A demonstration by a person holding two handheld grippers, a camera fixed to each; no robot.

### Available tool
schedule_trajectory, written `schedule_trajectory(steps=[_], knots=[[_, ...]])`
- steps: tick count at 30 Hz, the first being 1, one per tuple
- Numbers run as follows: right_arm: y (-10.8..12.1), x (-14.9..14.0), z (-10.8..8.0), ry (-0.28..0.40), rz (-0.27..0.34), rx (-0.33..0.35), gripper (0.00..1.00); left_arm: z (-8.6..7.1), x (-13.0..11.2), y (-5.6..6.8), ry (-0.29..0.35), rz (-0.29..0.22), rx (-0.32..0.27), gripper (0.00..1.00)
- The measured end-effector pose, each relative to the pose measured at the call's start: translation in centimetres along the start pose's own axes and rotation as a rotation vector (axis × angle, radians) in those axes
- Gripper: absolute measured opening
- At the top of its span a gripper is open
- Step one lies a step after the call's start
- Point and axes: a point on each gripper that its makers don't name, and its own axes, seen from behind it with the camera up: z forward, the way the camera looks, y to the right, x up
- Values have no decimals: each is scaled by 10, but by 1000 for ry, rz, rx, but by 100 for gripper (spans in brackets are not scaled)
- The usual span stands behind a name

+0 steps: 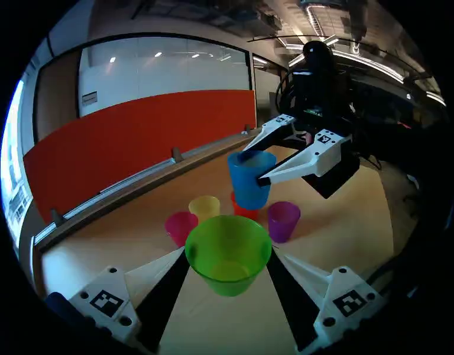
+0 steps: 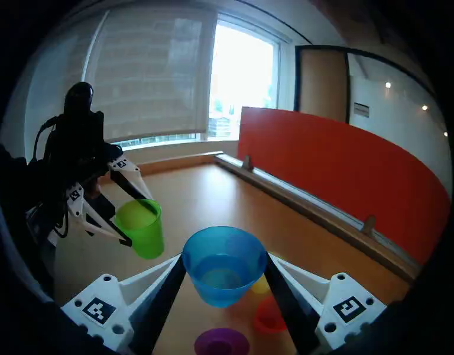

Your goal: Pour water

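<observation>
Pinches the blue cup (image 2: 224,269) upright from both sides in the right tongs (image 2: 224,260), raised off the bench (image 1: 345,236), and clamps the green cup (image 1: 228,254) likewise in the left tongs (image 1: 228,255), mouth up and opposite, probably to pour from one into the other. Leaves spare cups (image 1: 204,207) standing below, between the two tongs, on pale wood edged by a red partition (image 1: 138,136), with a bright window (image 2: 242,83) behind the left tongs.
</observation>
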Motion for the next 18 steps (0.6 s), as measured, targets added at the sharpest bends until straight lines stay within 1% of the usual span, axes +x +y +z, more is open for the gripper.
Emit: schedule_trajectory(steps=[11,18], knots=[[-1,14,-8,57,23,-13,93,-6,14,-4,43,-22,17,87],[-5,24,-11,92,22,-16,93,-11,23,-6,72,-32,27,87]])
